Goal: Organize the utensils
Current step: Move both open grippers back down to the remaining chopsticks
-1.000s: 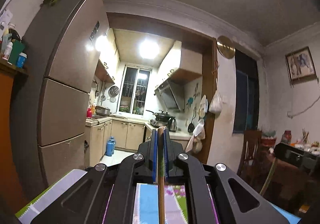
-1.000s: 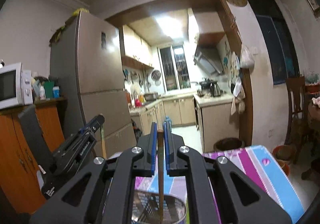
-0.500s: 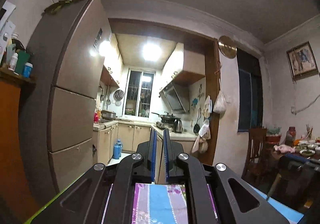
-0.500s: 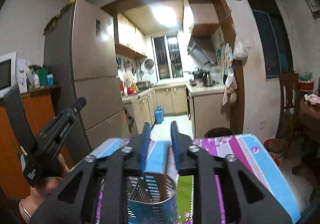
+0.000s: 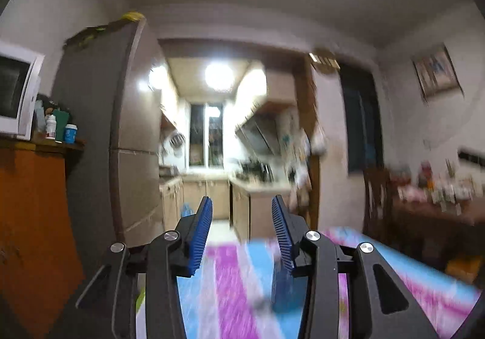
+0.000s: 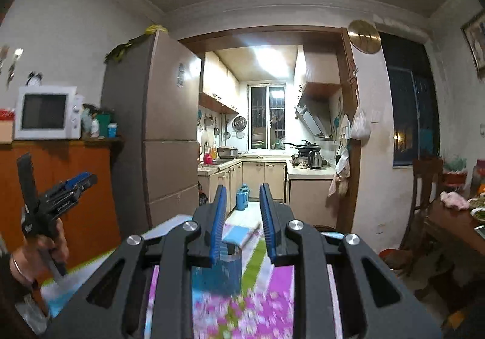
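Observation:
My left gripper [image 5: 241, 202] is open and empty above the striped tablecloth [image 5: 230, 287]; the view is blurred. A blurred blue holder [image 5: 283, 287] shows just behind its right finger. My right gripper [image 6: 241, 190] is open and empty. A blue mesh utensil holder [image 6: 222, 270] stands on the tablecloth [image 6: 248, 308] below and between its fingers, with a thin utensil tip [image 6: 253, 233] sticking out of it. The left gripper [image 6: 60, 193] also shows in the right wrist view, held in a hand at the far left.
An orange cabinet [image 6: 75, 187] with a microwave [image 6: 45, 111] stands at the left beside a tall fridge [image 6: 157, 133]. The kitchen doorway [image 6: 266, 127] is straight ahead. A chair [image 6: 424, 196] and a cluttered dark table [image 6: 457, 217] stand at the right.
Both grippers held a chopstick upright a second ago. Both have opened and let go. The chopsticks are gone from between the fingers, and both grippers have pulled back from the holder.

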`<state>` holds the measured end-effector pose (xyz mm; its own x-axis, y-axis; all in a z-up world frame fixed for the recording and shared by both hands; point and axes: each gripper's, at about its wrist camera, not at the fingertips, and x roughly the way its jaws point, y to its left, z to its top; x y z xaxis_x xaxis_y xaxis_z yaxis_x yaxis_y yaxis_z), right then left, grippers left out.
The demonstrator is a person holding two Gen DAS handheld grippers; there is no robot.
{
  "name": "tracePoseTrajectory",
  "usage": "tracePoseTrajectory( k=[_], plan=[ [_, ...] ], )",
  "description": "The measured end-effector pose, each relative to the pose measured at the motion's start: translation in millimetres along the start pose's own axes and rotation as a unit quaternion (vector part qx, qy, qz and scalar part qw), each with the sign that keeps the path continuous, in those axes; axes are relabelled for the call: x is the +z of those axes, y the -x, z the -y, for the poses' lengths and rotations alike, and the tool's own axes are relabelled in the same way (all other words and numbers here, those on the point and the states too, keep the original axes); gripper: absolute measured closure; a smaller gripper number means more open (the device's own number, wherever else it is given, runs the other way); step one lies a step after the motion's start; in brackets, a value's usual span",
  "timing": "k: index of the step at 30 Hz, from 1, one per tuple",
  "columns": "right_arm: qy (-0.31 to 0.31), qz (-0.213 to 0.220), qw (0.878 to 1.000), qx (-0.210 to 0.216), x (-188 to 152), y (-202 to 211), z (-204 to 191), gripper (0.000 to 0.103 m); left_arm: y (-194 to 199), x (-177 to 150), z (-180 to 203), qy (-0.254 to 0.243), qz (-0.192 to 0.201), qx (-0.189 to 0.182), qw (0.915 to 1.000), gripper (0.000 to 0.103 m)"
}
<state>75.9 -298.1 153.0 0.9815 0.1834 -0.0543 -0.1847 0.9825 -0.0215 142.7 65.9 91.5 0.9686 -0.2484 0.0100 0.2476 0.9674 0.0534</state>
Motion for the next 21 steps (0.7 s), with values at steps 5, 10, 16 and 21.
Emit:
tracePoseTrajectory(
  k=[5,10,16,21],
  plan=[
    [0.007,-0.085,0.996,0.01,-67.2,38.6,-25.7,0.082,69.3,-66.9,22.7,-0.05,-0.119,-0.052,0.9903,0.065],
    [-0.075,-0.179,0.981,0.032,-141.1,47.0,-40.6,0.082,122.9,-167.6,69.0,-0.081,-0.235,-0.085,0.965,0.091],
    [-0.066,-0.235,0.969,0.028,-202.2,57.4,-73.8,0.082,145.8,-211.4,82.3,-0.071,-0.253,-0.074,0.9618,0.091],
    [-0.037,-0.25,0.967,0.033,-226.8,62.9,-92.3,0.082,136.7,-218.6,90.1,-0.08,-0.257,-0.07,0.9606,0.091]
  ],
)
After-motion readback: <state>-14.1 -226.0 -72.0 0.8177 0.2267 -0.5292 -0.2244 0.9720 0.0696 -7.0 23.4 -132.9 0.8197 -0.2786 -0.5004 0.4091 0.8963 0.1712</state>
